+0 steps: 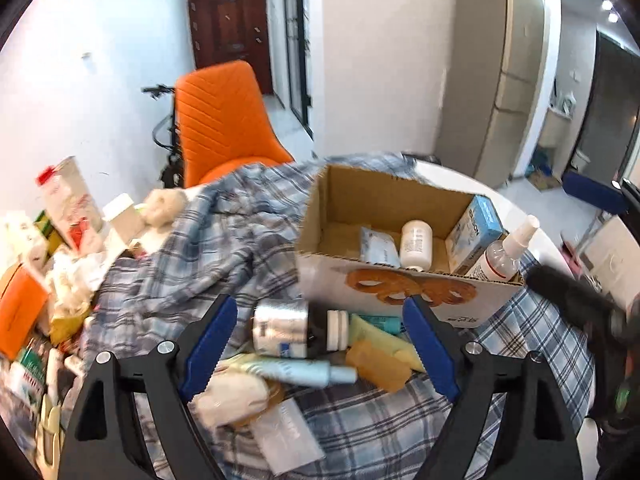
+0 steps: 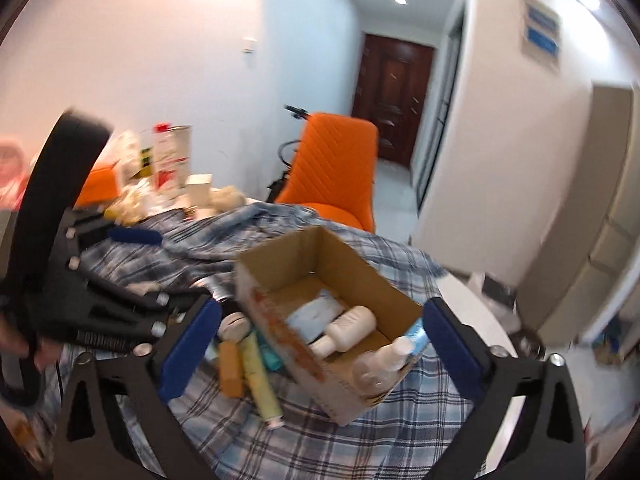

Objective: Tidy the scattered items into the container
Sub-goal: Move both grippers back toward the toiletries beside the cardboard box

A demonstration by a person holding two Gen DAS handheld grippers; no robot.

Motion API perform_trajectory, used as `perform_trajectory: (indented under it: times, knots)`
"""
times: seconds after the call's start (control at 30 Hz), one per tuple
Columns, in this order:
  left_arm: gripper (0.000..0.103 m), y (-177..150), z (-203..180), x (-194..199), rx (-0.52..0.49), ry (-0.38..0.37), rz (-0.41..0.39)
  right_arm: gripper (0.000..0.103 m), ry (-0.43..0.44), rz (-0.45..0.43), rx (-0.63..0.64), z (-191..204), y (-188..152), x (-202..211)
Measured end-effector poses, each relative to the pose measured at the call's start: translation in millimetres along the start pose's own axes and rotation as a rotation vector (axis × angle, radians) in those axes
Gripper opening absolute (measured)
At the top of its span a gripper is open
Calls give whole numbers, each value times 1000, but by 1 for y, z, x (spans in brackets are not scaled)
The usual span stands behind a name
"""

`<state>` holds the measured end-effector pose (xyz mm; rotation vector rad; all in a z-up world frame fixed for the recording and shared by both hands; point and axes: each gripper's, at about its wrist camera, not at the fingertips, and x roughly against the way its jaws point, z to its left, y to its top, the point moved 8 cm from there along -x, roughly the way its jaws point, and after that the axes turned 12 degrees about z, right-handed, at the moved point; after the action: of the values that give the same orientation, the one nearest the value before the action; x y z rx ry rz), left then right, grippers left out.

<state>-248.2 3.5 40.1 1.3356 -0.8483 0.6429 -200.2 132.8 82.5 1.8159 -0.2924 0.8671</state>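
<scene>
both wrist cams look down, close on the cardboard box (image 1: 404, 236) (image 2: 320, 280): left's from its front, right's from its corner.

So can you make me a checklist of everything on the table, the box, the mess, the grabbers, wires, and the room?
Surface: blue plaid cloth, rumpled, covers the table.
Job's things: cardboard box holds a white bottle, blue carton, spray bottle, flat packet; a silver-labelled bottle, yellow tube and others lie beside it.
Clutter: cartons and wrappers heaped at left.
Grippers: left gripper and right gripper open, empty.
Cables: nothing seen.
Surroundings: orange chair, brown door, white walls.
</scene>
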Motion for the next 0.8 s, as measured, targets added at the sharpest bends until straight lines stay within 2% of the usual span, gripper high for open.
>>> perform_trajectory:
  times: [0.13, 0.33, 0.47, 0.6, 0.7, 0.8]
  knots:
    - [88, -18, 4, 11, -33, 22, -56, 103, 23, 57, 57, 26, -22, -2]
    - [88, -57, 1, -9, -50, -128, 135, 103, 222, 153, -30, 36, -55, -14]
    - [88, -74, 9, -20, -41, -124, 194, 103, 285, 213, -90, 30, -76, -28]
    - [88, -79, 14, -23, -55, -107, 162, 103, 333, 213, -137, 25, -90, -38]
    - [88, -87, 8, -26, -93, -145, 191, 103, 339, 180, -118, 23, -92, -39]
    - [88, -94, 5, -30, -129, -139, 204, 103, 397, 146, -92, 31, -89, -37]
